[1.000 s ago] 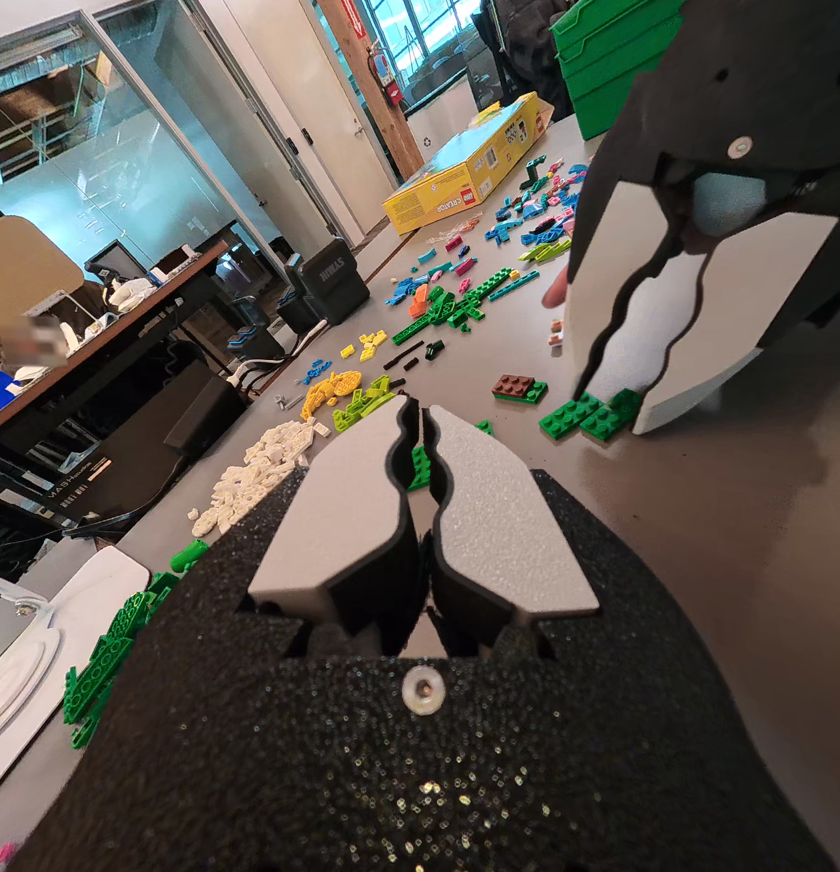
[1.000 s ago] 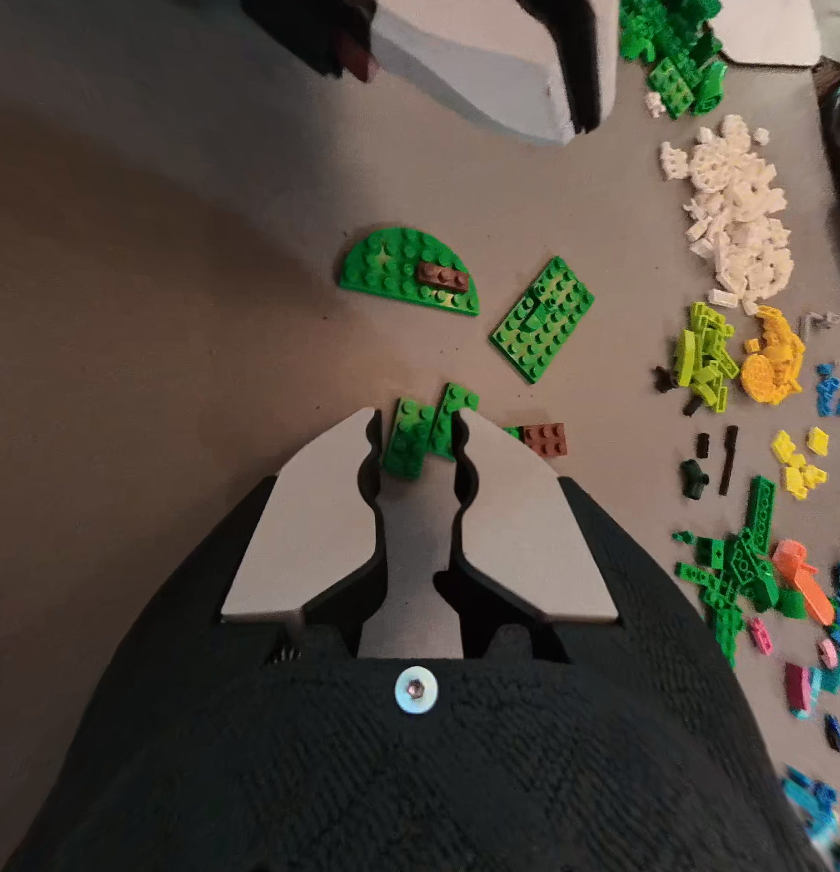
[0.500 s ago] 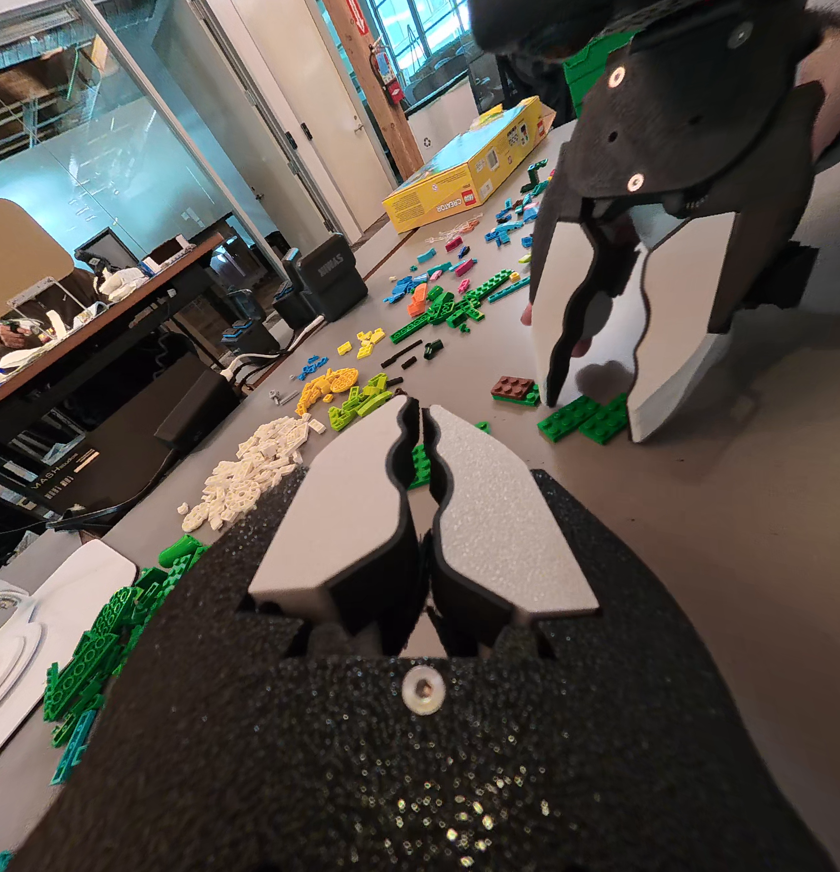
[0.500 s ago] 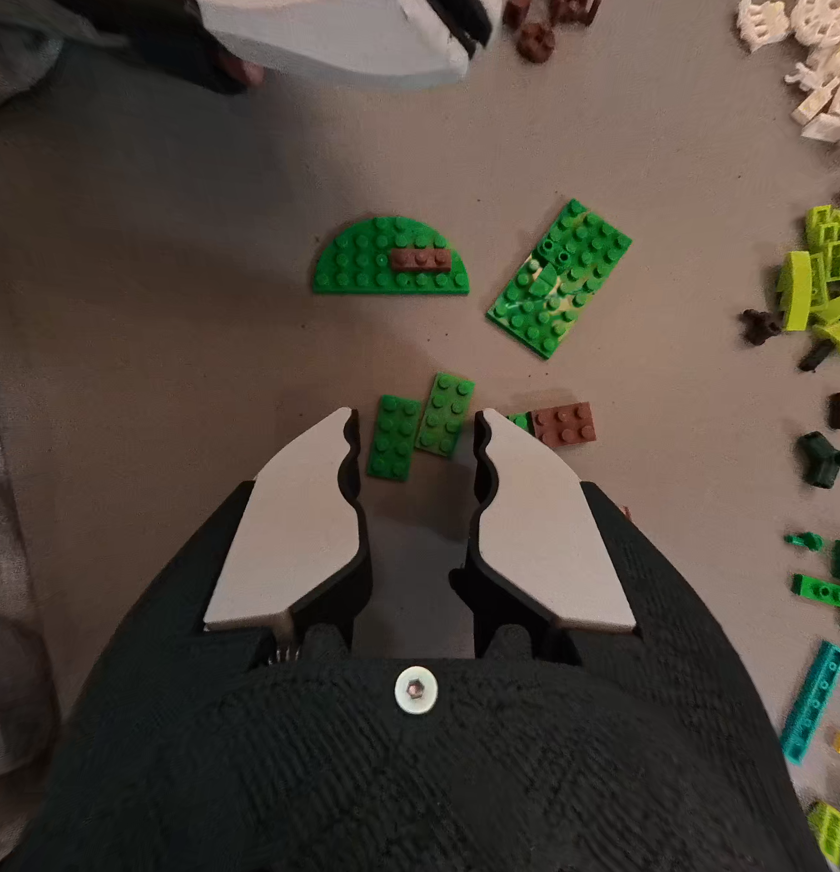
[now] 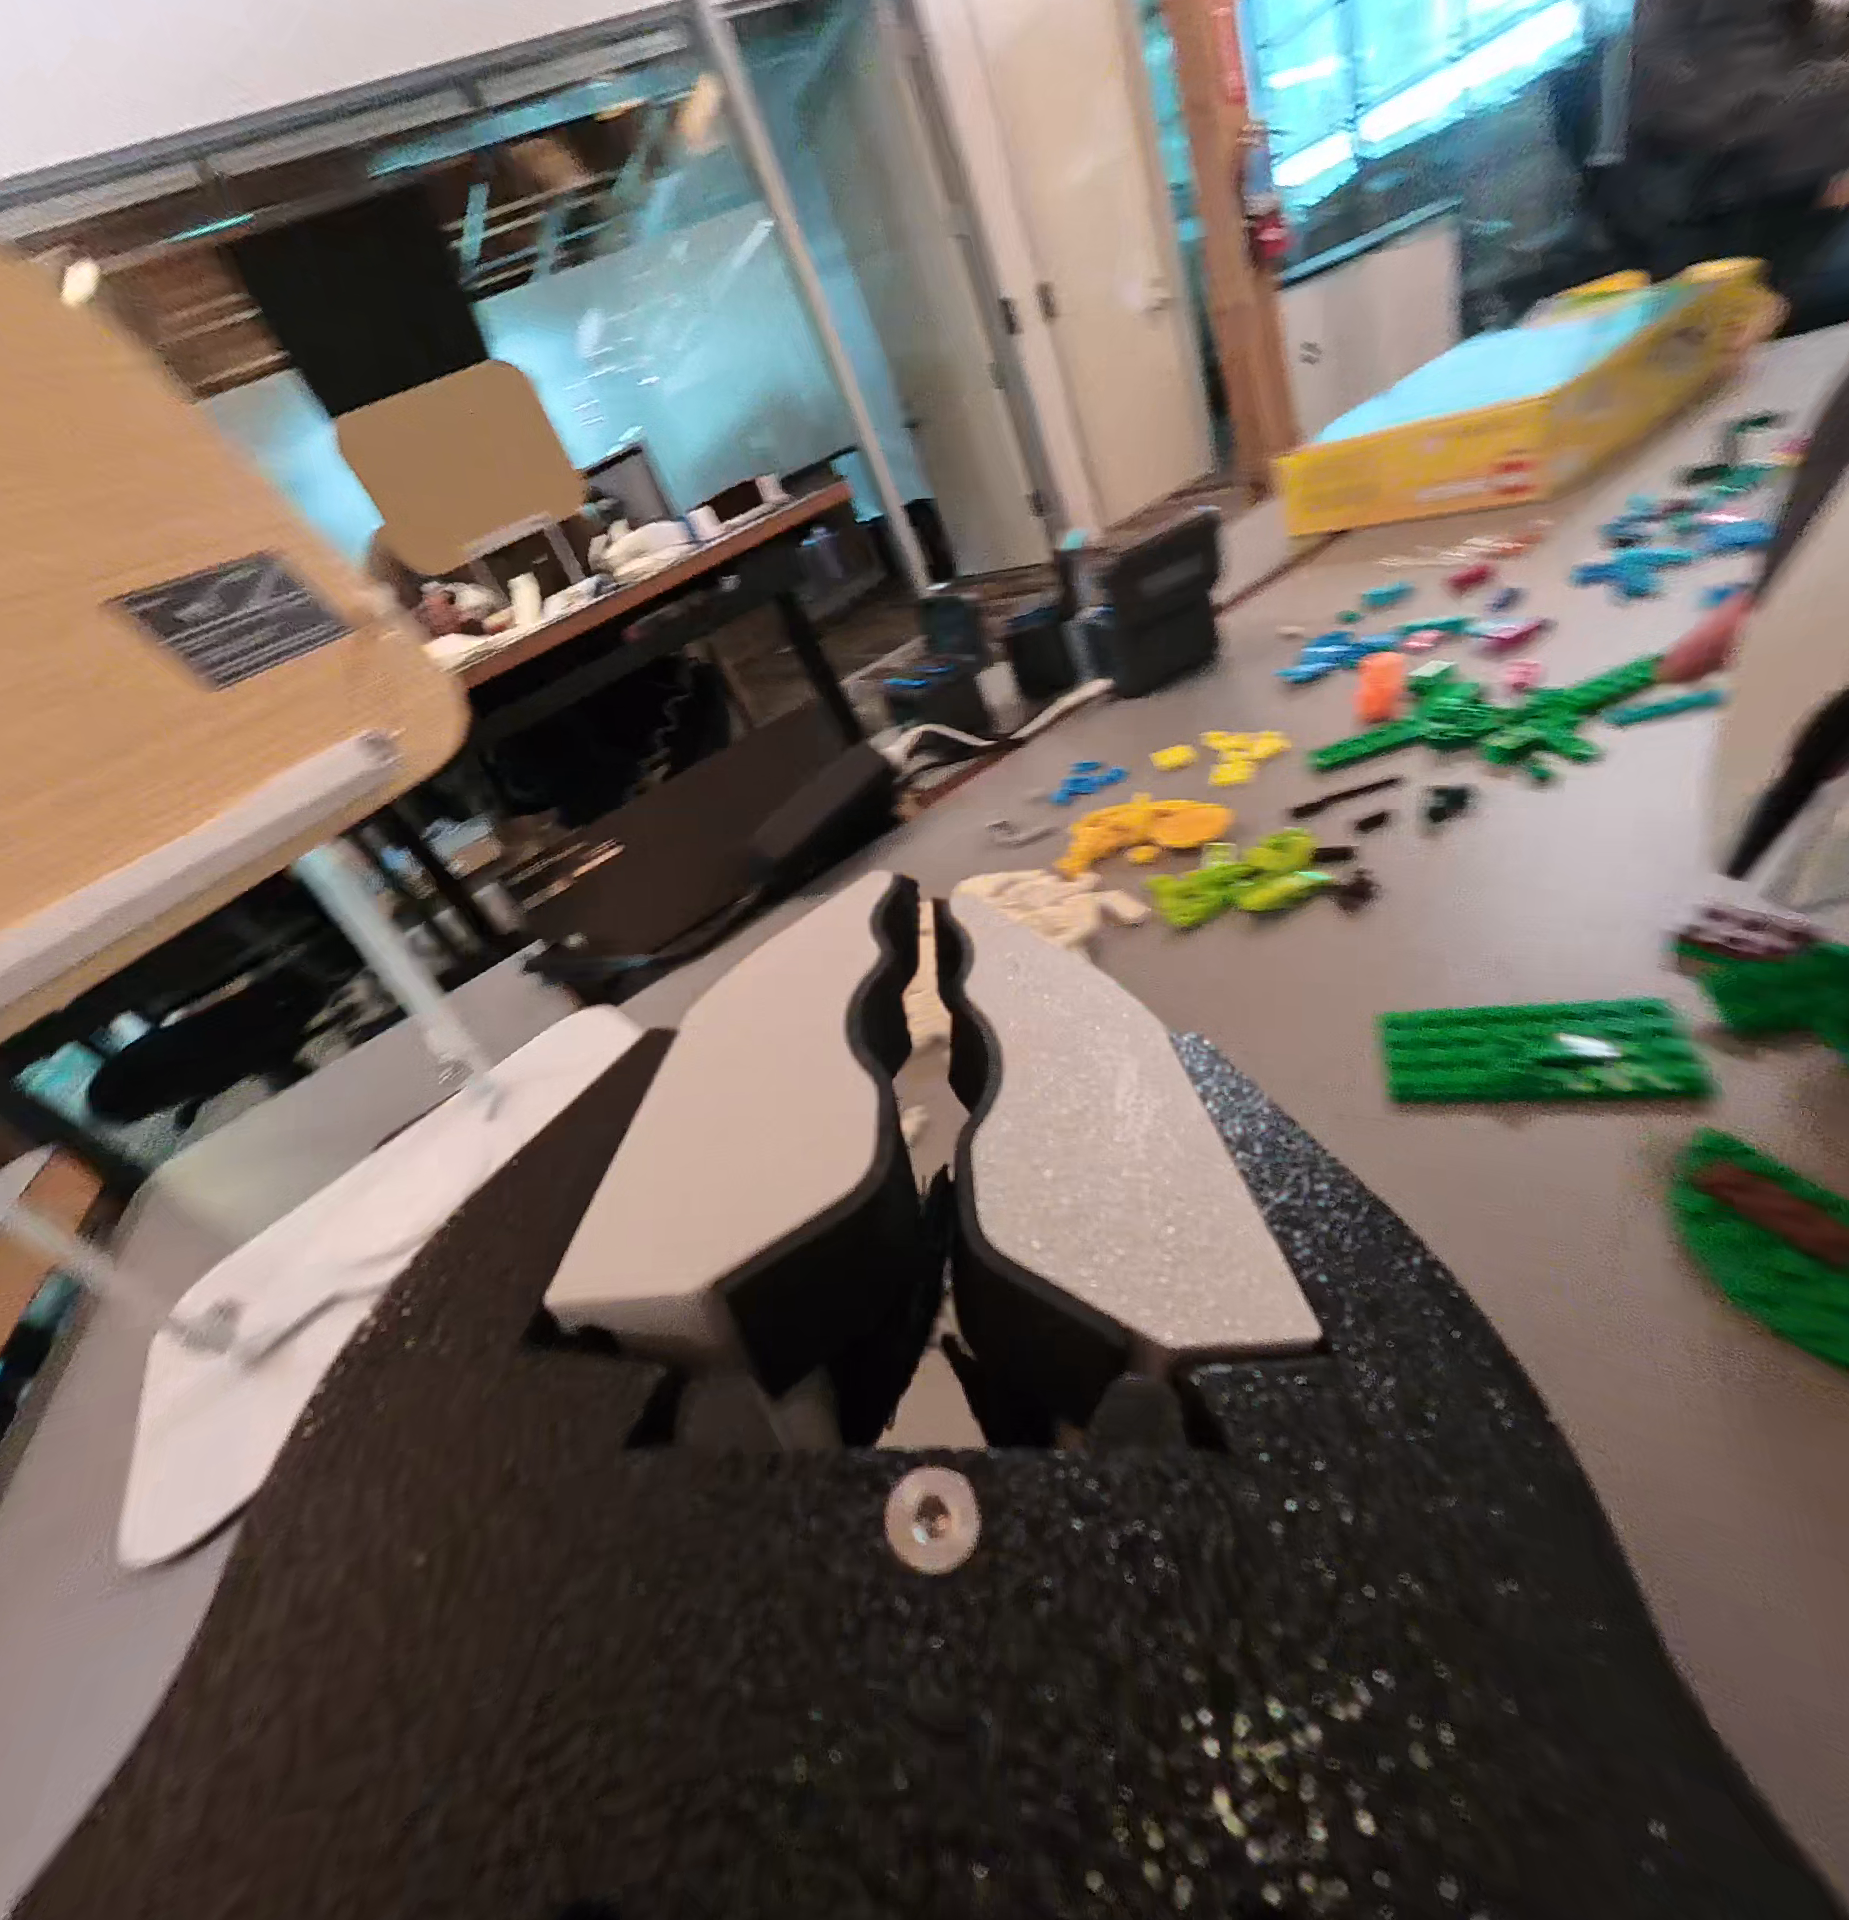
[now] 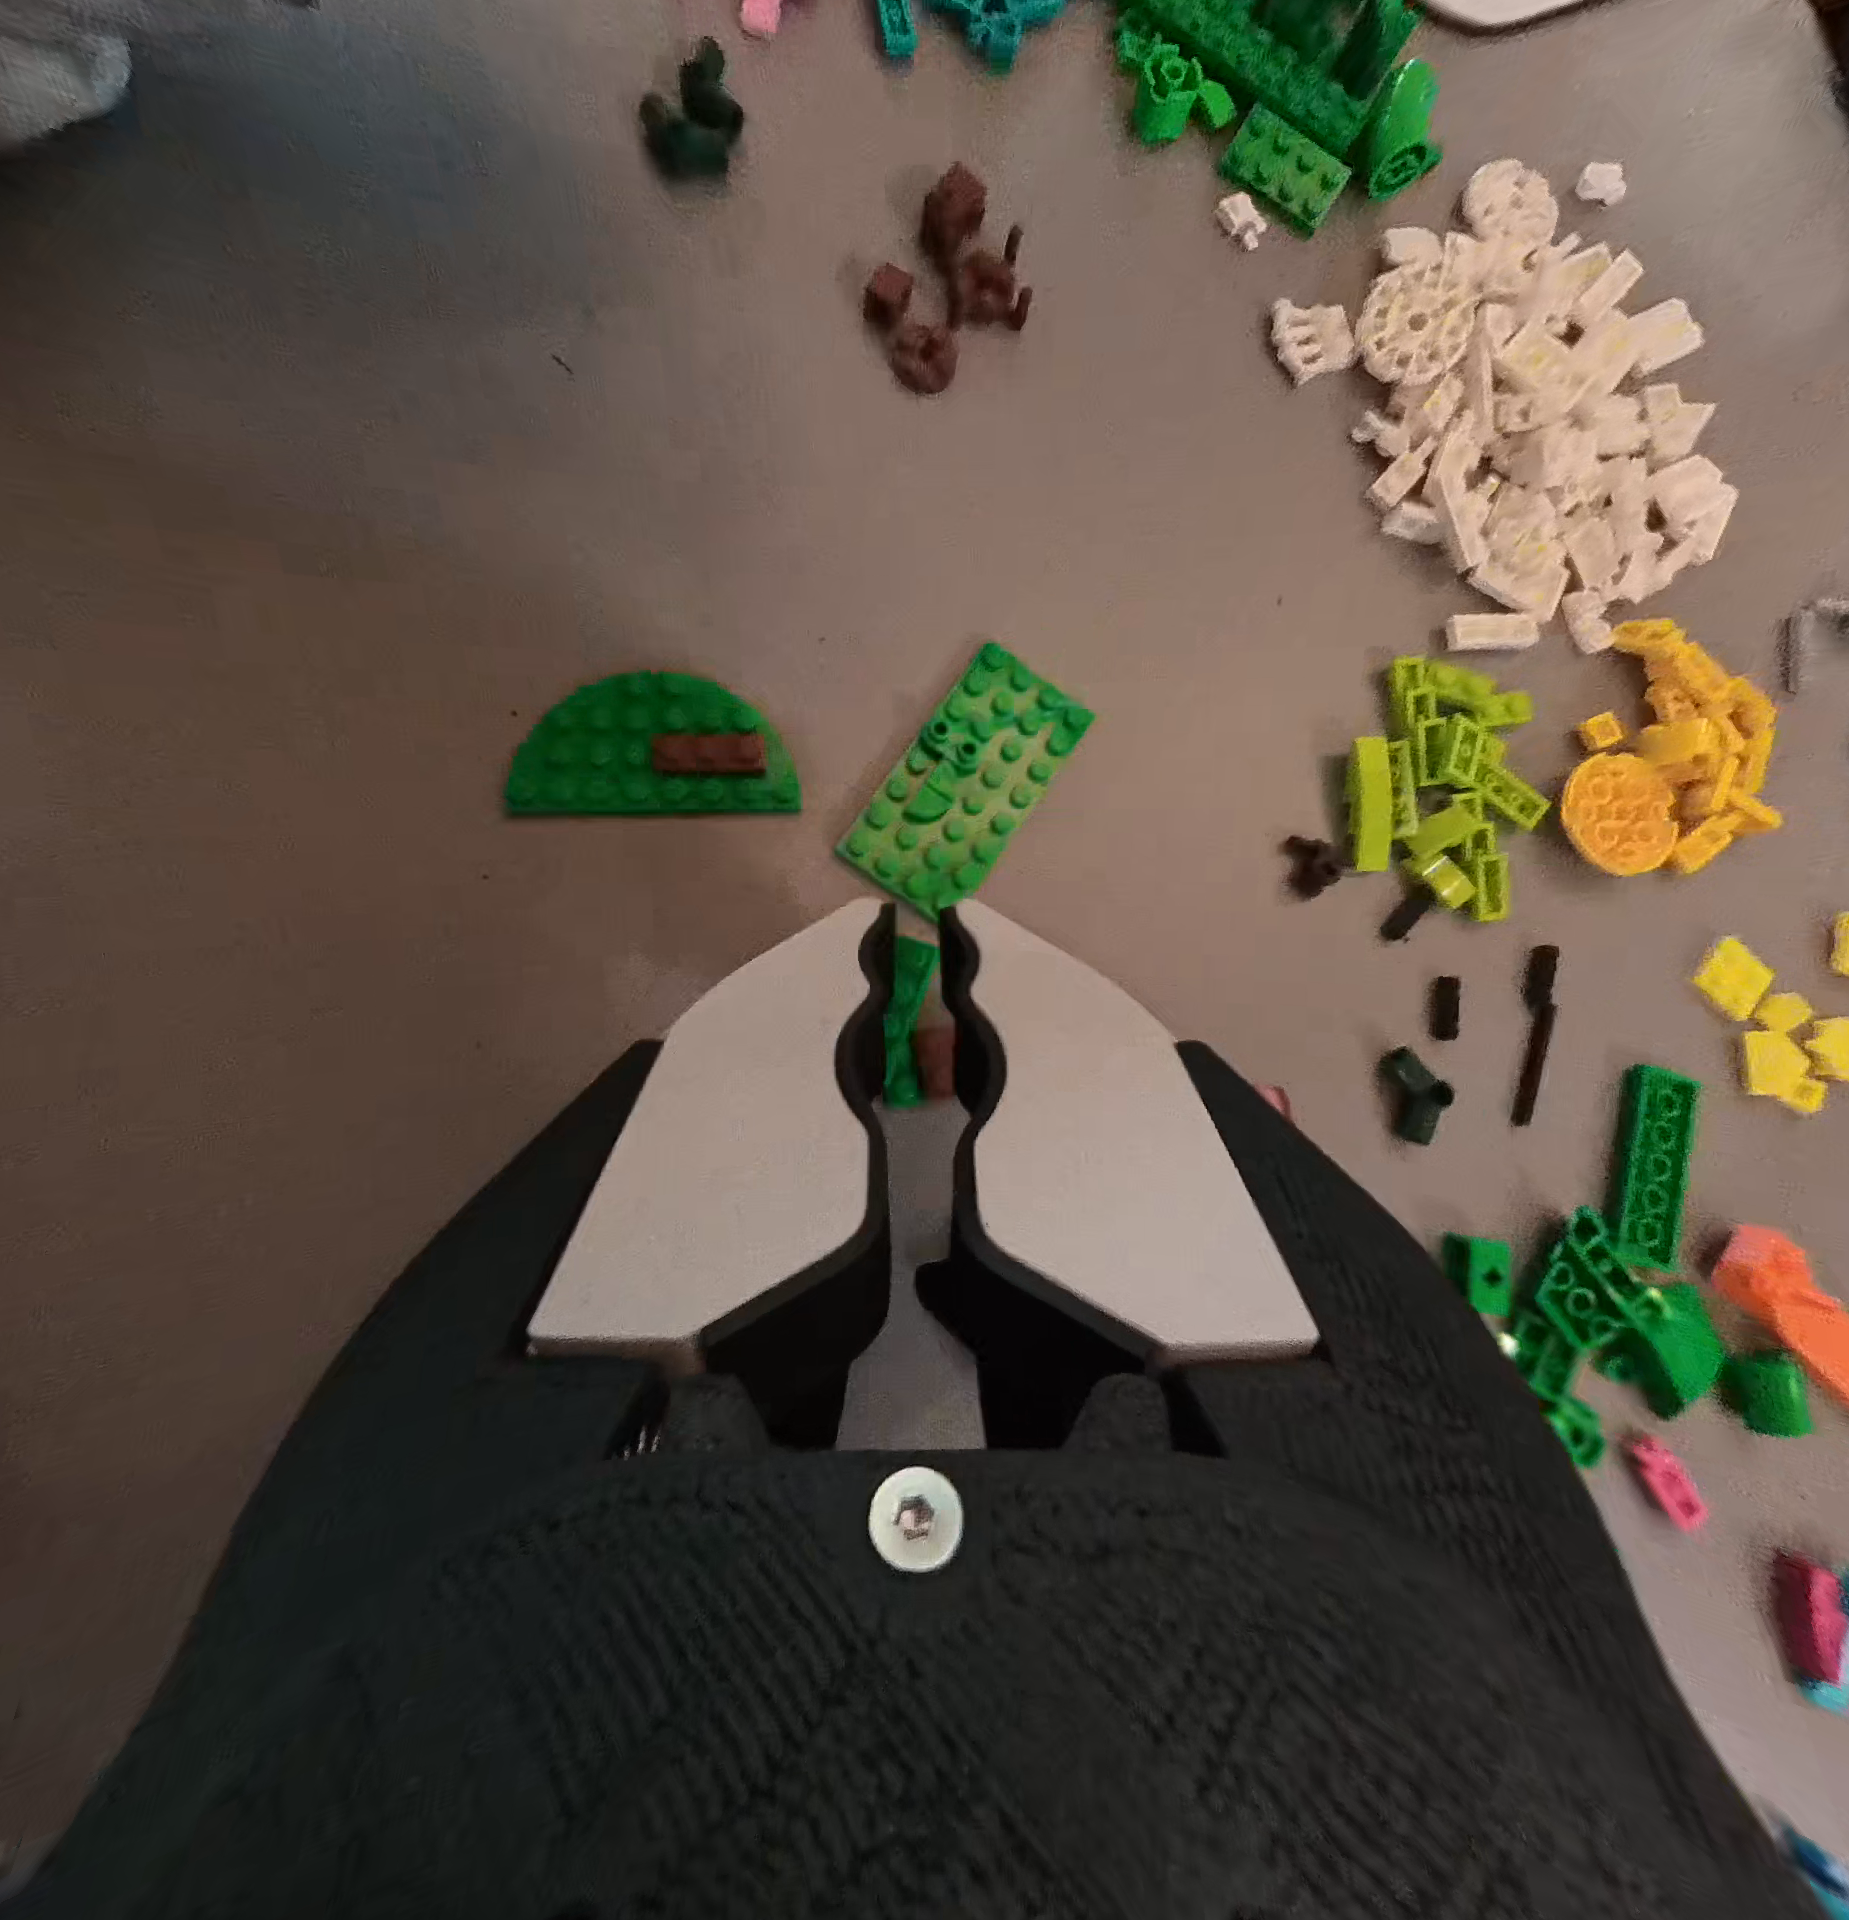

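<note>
Between your right gripper's [image 6: 912,925] fingers a small green plate [image 6: 907,1013] stands on edge, clenched above the grey tabletop [image 6: 276,520], with a brown brick [image 6: 939,1060] visible in the slot beside it. Just ahead lie a green rectangular plate [image 6: 967,779] and a green half-round plate [image 6: 650,748]. Your left gripper [image 5: 928,914] has its fingers clenched on nothing, with white pieces [image 5: 1045,902] beyond.
</note>
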Motion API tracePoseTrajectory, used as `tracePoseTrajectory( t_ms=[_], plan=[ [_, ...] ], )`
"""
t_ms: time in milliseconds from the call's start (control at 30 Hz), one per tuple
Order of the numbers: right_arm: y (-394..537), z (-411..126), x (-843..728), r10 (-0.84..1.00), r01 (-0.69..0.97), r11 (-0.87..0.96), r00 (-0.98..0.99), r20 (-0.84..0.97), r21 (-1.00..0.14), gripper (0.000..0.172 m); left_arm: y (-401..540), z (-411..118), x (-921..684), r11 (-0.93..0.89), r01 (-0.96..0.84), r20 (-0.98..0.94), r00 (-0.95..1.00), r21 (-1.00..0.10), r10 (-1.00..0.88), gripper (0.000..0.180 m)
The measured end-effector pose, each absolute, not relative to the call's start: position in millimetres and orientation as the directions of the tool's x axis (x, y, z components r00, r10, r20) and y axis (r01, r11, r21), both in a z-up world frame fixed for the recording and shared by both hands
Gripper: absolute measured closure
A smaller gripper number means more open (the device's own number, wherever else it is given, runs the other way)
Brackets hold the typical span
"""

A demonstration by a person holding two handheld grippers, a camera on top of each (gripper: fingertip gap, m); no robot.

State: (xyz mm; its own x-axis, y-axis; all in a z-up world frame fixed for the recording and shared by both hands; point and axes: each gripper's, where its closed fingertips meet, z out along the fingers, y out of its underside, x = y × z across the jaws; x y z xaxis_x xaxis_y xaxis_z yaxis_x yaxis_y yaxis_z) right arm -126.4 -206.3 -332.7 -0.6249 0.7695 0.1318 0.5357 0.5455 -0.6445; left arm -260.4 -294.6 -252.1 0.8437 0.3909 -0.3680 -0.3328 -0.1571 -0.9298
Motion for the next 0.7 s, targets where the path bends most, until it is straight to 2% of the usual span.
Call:
tracePoseTrajectory(
  t_ms=[167, 233, 433, 500, 700],
  plan=[
    [-211.1, -344.6, -124.3, 0.702, 0.627, 0.578, -0.709, -0.074, -0.522, 0.133, -329.1, -264.6, -305.5, -0.110, -0.169, -0.201, 0.826, -0.980, 0.527, 0.177],
    [-209.3, -351.5, -117.0, 0.691, 0.643, 0.595, -0.716, -0.102, -0.483, 0.126, -334.1, -264.2, -306.4, -0.084, -0.141, -0.164, 0.827, -0.986, 0.537, 0.177],
    [-202.2, -372.0, -108.1, 0.703, 0.649, 0.657, -0.712, -0.001, -0.383, 0.128, -319.3, -266.6, -293.8, -0.115, -0.164, -0.199, 0.853, -0.980, 0.482, 0.177],
    [-206.2, -371.6, -106.3, 0.696, 0.638, 0.665, -0.718, 0.011, -0.387, 0.134, -315.2, -269.3, -288.5, -0.128, -0.172, -0.212, 0.861, -0.977, 0.463, 0.177],
    [-211.4, -372.1, -104.6, 0.688, 0.631, 0.670, -0.725, 0.009, -0.391, 0.141, -310.8, -272.5, -282.6, -0.144, -0.195, -0.240, 0.860, -0.970, 0.450, 0.177]
  ],
)
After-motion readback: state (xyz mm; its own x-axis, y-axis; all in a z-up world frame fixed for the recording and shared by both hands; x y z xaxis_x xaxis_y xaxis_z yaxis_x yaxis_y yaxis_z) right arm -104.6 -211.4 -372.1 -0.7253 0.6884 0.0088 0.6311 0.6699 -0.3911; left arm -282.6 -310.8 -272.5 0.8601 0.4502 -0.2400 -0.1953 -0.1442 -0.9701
